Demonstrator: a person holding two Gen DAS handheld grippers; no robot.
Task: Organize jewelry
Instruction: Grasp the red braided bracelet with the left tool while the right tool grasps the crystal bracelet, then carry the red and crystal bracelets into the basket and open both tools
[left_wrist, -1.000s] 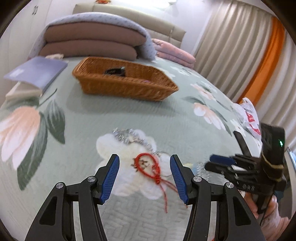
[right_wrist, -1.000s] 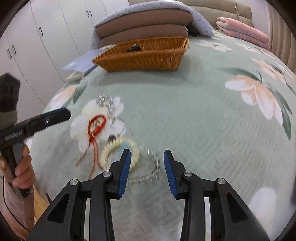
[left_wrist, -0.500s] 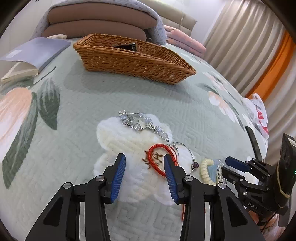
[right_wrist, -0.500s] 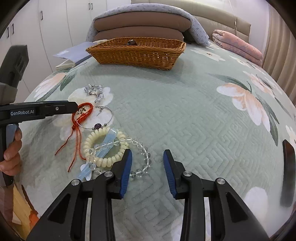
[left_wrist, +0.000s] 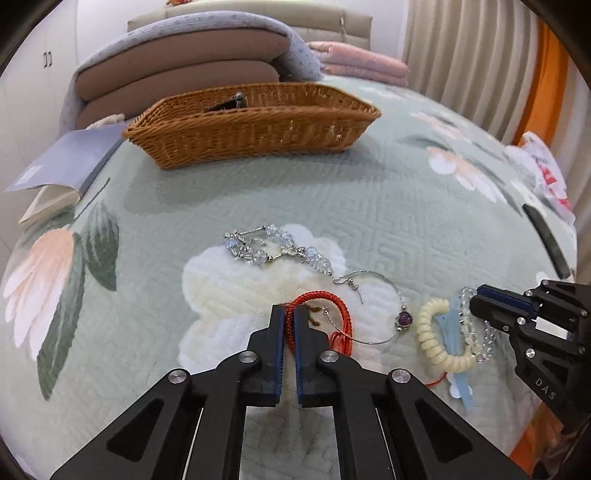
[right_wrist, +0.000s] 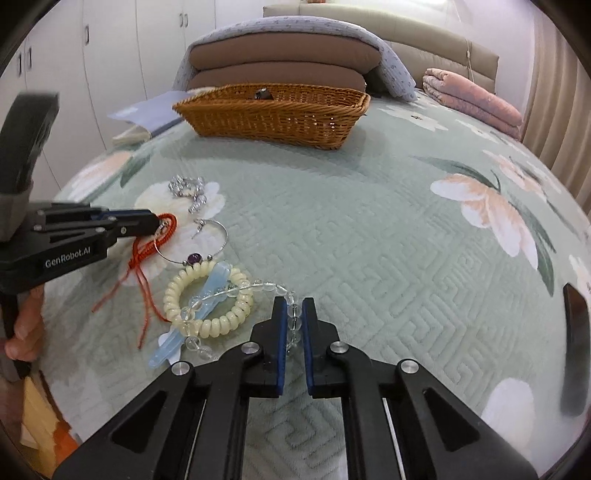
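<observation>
Jewelry lies on a green floral bedspread. My left gripper (left_wrist: 289, 314) is shut on the red cord bracelet (left_wrist: 334, 301), which also shows in the right wrist view (right_wrist: 166, 230). My right gripper (right_wrist: 294, 306) is shut on the clear bead bracelet (right_wrist: 258, 286); that gripper shows at the right of the left wrist view (left_wrist: 480, 299). A cream bead bracelet (right_wrist: 207, 295) lies over a pale blue hair clip (right_wrist: 195, 314). A thin silver bangle with a purple stone (left_wrist: 402, 317) and a crystal bead bracelet (left_wrist: 273, 247) lie beside them.
A wicker basket (left_wrist: 255, 129) holding a dark object stands farther back on the bed. Books (left_wrist: 62, 162) lie at its left. Stacked brown pillows (right_wrist: 280, 62) and a folded pink blanket (right_wrist: 472, 99) sit at the headboard. A dark flat object (right_wrist: 576, 339) lies at the right.
Both grippers moved forward and closed: the left onto the red cord bracelet, the right onto the clear bead bracelet.
</observation>
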